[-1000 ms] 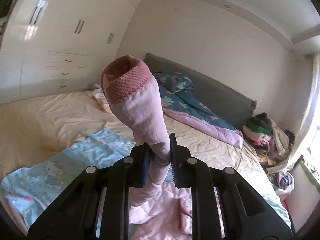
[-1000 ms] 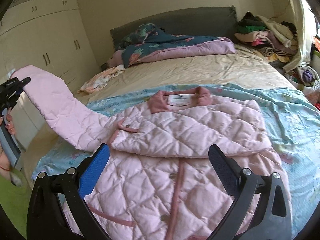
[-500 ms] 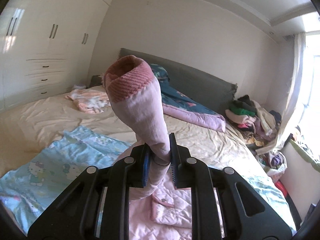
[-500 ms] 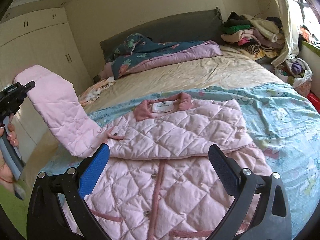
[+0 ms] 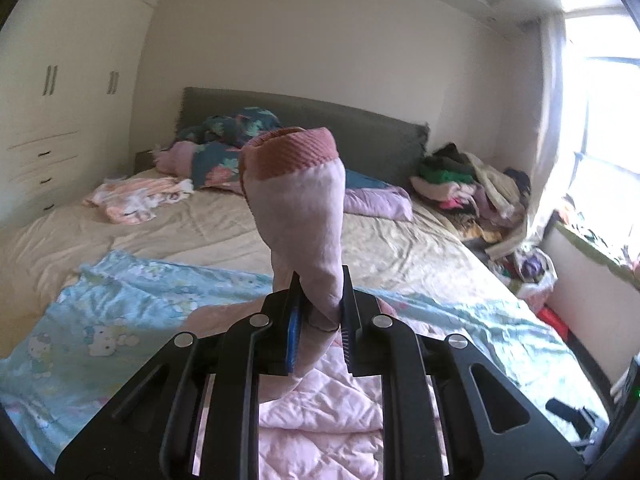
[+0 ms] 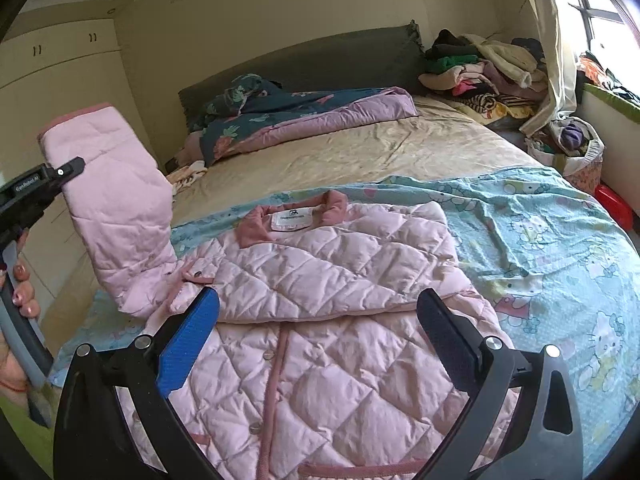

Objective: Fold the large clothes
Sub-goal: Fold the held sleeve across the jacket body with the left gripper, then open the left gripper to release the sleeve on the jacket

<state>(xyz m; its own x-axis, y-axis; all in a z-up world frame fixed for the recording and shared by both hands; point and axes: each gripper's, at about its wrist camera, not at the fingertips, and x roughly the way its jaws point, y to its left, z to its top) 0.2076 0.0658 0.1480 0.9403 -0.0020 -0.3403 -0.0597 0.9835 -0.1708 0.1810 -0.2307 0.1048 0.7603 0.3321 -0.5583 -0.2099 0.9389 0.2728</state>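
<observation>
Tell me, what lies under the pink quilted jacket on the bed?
The pink quilted jacket lies on a blue cartoon-print sheet. What the jacket covers cannot be seen.

Bed (image 6: 420,148) has a blue cartoon sheet (image 6: 540,240) with the pink jacket (image 6: 320,300) on it — rumpled quilt (image 6: 304,116) beyond the jacket.

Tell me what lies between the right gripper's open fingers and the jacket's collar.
In the right wrist view, only the pink jacket itself: its folded-over quilted front spans from the right gripper to the collar.
</observation>
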